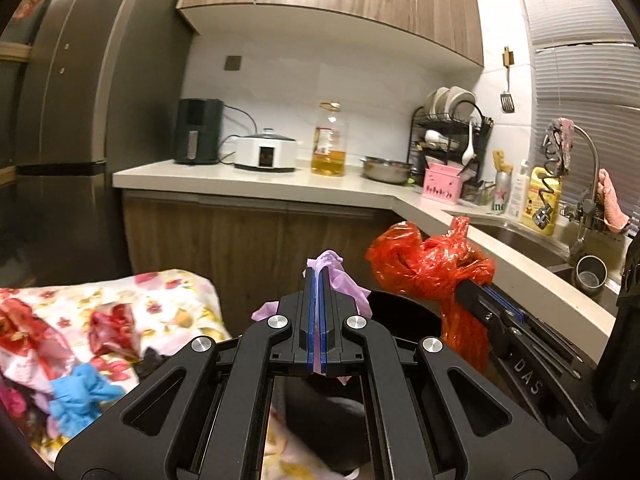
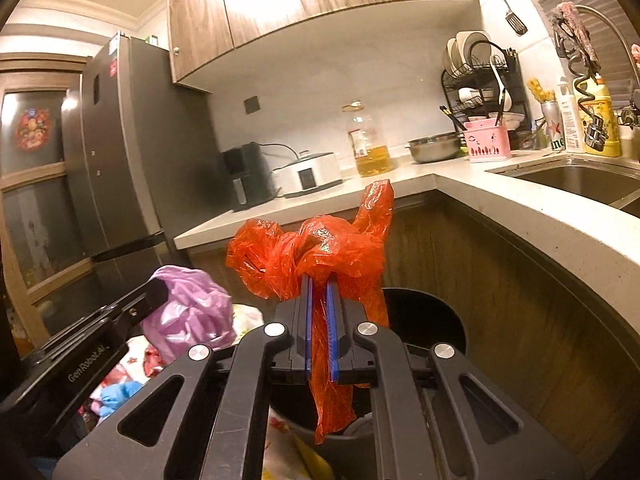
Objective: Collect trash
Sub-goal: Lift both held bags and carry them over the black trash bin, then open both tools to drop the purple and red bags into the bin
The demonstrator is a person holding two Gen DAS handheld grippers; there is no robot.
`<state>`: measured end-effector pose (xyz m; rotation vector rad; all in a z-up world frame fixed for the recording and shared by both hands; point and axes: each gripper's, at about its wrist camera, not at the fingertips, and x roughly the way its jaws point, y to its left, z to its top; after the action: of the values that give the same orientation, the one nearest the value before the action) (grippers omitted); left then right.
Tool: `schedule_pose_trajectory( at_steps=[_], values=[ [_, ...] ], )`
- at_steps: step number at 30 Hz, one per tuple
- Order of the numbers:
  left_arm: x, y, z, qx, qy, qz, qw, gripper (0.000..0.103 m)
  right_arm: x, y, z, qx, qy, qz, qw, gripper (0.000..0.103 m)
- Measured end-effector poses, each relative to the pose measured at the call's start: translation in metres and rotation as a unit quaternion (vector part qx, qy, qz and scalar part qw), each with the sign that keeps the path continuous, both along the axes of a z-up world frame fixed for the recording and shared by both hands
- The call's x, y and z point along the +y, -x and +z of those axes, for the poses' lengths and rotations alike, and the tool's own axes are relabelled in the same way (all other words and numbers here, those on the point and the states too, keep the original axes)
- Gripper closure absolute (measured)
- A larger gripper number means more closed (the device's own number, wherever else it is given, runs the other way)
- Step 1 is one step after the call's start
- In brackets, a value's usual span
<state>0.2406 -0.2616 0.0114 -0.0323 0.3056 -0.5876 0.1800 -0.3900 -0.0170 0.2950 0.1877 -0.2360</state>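
Observation:
My left gripper [image 1: 319, 276] is shut on a crumpled purple plastic bag [image 1: 344, 276], held up in the air; the bag also shows in the right wrist view [image 2: 192, 308]. My right gripper [image 2: 319, 280] is shut on a knotted red plastic bag [image 2: 320, 252], whose tail hangs down between the fingers over a black trash bin [image 2: 424, 320]. In the left wrist view the red bag [image 1: 428, 264] and right gripper sit to the right, above the bin [image 1: 400, 312]. More trash lies on a floral cloth [image 1: 172, 300]: a blue bag [image 1: 76, 396] and a red bag [image 1: 112, 328].
An L-shaped white counter [image 1: 248, 182] holds an air fryer [image 1: 198, 132], a cooker [image 1: 266, 152], an oil bottle [image 1: 329, 140], a steel bowl [image 1: 386, 168], a dish rack [image 1: 452, 128] and a pink holder [image 1: 442, 184]. A sink [image 2: 580, 180] is right; a grey fridge [image 1: 68, 120] stands left.

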Motion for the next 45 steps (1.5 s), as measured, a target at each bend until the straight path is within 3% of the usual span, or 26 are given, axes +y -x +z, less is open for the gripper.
schedule_pose_trajectory(
  at_steps=[18, 28, 30, 35, 39, 45],
  values=[
    [-0.039, -0.029, -0.024, 0.034, 0.002, -0.025, 0.9991, 0.102, -0.021, -0.017, -0.007, 0.010, 0.004, 0.001, 1.000, 0.095],
    [-0.045, -0.039, -0.032, 0.053, -0.002, -0.034, 0.9980, 0.100, -0.027, -0.020, -0.009, 0.011, 0.000, 0.006, 1.000, 0.077],
    [-0.043, -0.041, -0.034, 0.057, -0.002, -0.031, 0.9979, 0.096, -0.028, -0.019, -0.010, 0.012, -0.001, 0.003, 1.000, 0.077],
    [-0.039, -0.041, -0.037, 0.061, -0.005, -0.021, 0.9979, 0.067, -0.027, -0.016, -0.012, 0.017, -0.003, -0.001, 1.000, 0.067],
    [-0.030, -0.037, -0.039, 0.063, -0.004, -0.007, 0.9980, 0.056, -0.024, -0.012, -0.012, 0.016, -0.003, -0.001, 1.000, 0.052],
    [-0.007, -0.024, -0.041, 0.051, -0.014, 0.039, 0.9978, 0.037, -0.015, -0.005, -0.011, 0.014, 0.007, -0.001, 1.000, 0.042]
  ],
)
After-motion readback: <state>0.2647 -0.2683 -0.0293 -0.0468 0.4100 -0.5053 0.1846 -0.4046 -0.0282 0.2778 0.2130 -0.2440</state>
